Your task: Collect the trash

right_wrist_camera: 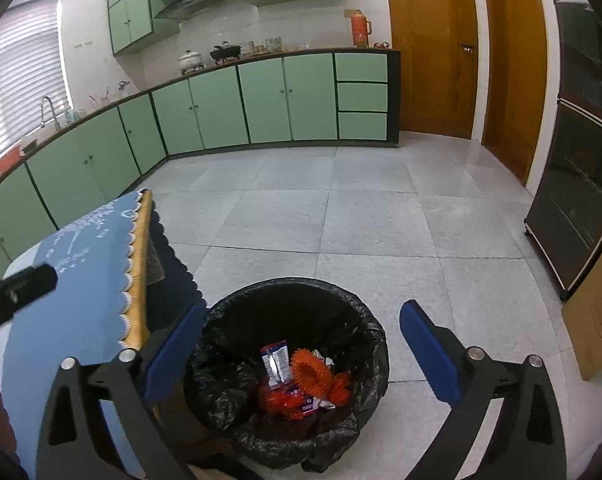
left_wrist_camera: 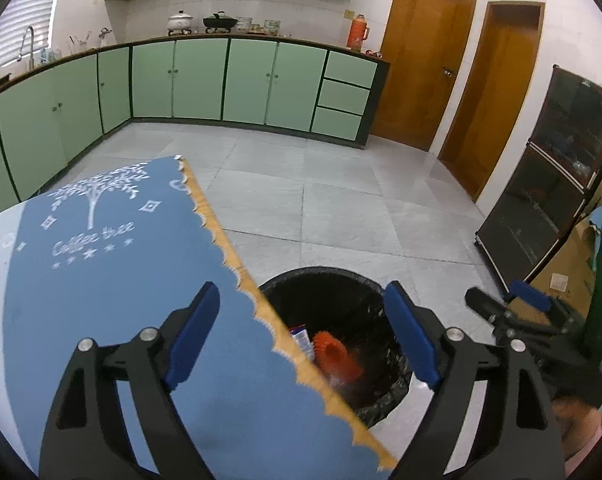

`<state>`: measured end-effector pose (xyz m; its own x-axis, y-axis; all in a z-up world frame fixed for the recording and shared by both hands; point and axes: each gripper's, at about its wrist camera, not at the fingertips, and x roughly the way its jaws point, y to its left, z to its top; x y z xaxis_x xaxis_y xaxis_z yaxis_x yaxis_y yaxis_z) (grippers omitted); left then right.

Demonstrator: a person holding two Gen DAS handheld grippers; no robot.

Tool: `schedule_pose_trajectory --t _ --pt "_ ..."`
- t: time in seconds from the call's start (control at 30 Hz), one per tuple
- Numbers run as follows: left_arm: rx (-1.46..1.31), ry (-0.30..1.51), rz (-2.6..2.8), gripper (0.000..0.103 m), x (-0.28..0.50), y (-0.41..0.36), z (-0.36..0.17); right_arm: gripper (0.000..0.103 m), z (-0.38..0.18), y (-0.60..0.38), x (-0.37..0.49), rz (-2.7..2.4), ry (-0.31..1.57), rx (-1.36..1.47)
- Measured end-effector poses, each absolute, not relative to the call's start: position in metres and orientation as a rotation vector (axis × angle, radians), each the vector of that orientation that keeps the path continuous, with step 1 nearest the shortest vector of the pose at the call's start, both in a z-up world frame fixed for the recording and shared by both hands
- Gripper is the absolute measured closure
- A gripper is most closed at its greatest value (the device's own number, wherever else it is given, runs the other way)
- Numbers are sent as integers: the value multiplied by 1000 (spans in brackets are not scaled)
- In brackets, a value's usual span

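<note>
A round bin lined with a black bag (right_wrist_camera: 365, 332) stands on the floor beside the table; it also shows in the left wrist view (left_wrist_camera: 377, 292). Inside lie an orange spiky ring (right_wrist_camera: 311, 374), a red-and-white wrapper (right_wrist_camera: 276, 362) and orange-red packaging (right_wrist_camera: 285, 400). My right gripper (right_wrist_camera: 301, 344) is open and empty above the bin. My left gripper (left_wrist_camera: 301, 336) is open and empty, straddling the table edge and the bin. The right gripper (left_wrist_camera: 529, 300) shows at the right of the left wrist view.
A blue tablecloth with a white tree print (left_wrist_camera: 101, 264) covers the table to the left of the bin. Green kitchen cabinets (right_wrist_camera: 261, 104) line the far wall. Wooden doors (right_wrist_camera: 433, 48) and a dark glass cabinet (right_wrist_camera: 581, 184) stand to the right. Grey tiled floor (right_wrist_camera: 341, 220).
</note>
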<state>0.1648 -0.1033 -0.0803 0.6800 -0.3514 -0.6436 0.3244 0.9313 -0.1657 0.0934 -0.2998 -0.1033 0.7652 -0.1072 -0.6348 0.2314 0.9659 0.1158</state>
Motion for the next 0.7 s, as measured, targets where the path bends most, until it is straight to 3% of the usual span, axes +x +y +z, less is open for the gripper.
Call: schedule_pose_trajectory --t 0.7 --pt "13 673 -277 12 83 -75 -22 6 -27 -258 20 -93 653 149"
